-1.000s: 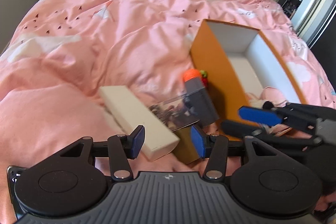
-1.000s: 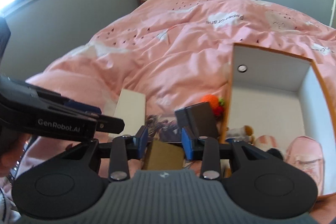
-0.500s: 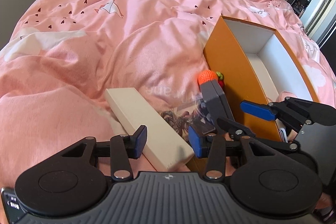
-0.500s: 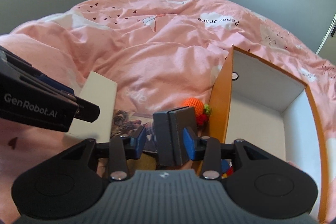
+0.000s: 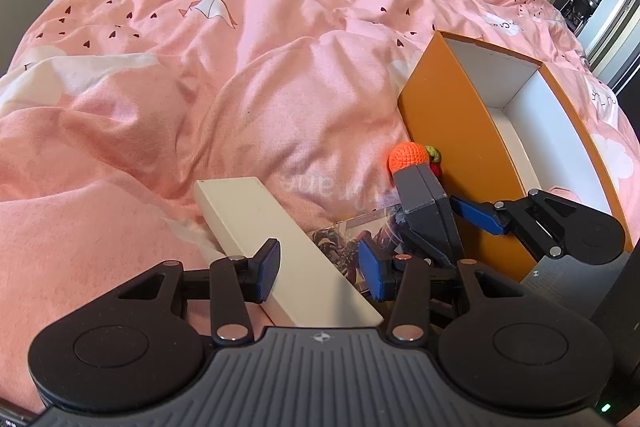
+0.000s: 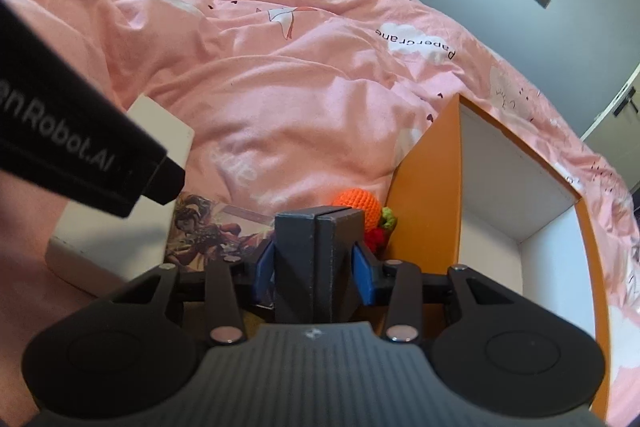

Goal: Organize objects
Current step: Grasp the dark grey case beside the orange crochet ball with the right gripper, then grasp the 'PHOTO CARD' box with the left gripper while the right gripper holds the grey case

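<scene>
While the grey case [image 6: 316, 259] stands on edge on the bed [image 5: 240, 75], just left of the orange box [image 5: 460, 147], the right claw [image 6: 314, 269] straddles it; its jaws have just been opening and the pads sit at the case's sides. A knitted orange toy [image 6: 358, 203] lies behind the case, against the box. The left claw [image 5: 320, 269] stands half open over a cream box [image 5: 276, 251], not gripping. A picture card [image 6: 208, 223] lies between.

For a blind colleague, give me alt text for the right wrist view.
The right tool grips a dark grey case over a pink duvet. An orange box stands open to its right, a crocheted orange toy between them.
</scene>
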Demonstrator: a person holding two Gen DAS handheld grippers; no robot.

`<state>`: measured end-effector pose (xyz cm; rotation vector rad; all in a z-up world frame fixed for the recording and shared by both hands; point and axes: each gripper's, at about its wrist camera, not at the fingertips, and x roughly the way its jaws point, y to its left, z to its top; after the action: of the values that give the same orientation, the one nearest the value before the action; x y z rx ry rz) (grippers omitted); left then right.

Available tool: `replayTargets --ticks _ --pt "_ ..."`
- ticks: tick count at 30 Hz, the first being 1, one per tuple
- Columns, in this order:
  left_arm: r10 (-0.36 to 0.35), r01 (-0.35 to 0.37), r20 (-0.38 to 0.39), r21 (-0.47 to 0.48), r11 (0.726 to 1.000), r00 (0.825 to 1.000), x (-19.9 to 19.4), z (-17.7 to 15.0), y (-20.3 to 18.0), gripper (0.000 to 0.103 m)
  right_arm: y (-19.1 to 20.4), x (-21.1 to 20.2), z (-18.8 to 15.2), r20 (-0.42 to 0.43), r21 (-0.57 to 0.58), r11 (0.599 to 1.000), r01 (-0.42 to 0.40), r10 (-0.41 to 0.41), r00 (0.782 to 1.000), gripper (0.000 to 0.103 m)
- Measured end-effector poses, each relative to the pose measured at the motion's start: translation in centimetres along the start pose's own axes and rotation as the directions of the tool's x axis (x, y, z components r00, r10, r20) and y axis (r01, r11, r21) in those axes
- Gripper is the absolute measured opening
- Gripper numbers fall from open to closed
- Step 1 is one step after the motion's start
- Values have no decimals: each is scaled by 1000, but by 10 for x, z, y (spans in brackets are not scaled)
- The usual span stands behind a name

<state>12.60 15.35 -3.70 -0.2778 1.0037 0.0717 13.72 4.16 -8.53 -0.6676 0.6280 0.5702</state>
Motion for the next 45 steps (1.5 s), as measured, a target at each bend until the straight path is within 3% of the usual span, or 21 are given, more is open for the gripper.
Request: replayTargets --ticks 4,8,14,18,23,25,27,32,34,39,43,45 --pt "-4 4 -8 14 1000 1000 3 2 -1 51 3 2 -3 10 -43 999 11 -11 1000 40" --pt "1 0 -23 35 999 1000 3 4 -3 51 -9 -4 -3 18 0 1000 -14 14 1000 39" --pt "6 -1 -42 108 994 999 -4 9 -14 47 -40 -34 4 57 94 989 -118 113 992 39" --pt "-11 22 -54 210 978 998 -9 17 -27 47 -77 -61 9 126 223 948 -228 204 971 39" --pt "-42 93 -135 399 912 990 1 27 -48 48 -132 -88 7 241 400 847 -350 271 932 39" --pt "-61 140 -177 478 867 982 9 30 -55 52 -152 -93 3 266 460 814 -354 254 930 39" --pt "-70 181 -218 548 816 973 21 32 -59 53 -166 -96 -2 263 496 811 -311 201 944 39" --pt "-41 259 -330 652 713 943 60 46 -62 57 -192 -87 -23 215 591 767 -250 149 965 39" --pt "-6 268 -365 671 692 931 78 51 -61 60 -198 -80 -31 200 623 743 -244 150 968 39" --pt "-9 397 -517 645 653 856 113 59 -59 66 -207 -68 -46 178 669 706 -233 153 972 39" --pt "-11 496 -634 594 633 773 136 59 -56 79 -209 -62 -51 170 676 701 -230 155 973 39" --pt "1 522 -669 580 625 743 147 58 -55 82 -212 -58 -53 165 683 694 -227 157 974 39"
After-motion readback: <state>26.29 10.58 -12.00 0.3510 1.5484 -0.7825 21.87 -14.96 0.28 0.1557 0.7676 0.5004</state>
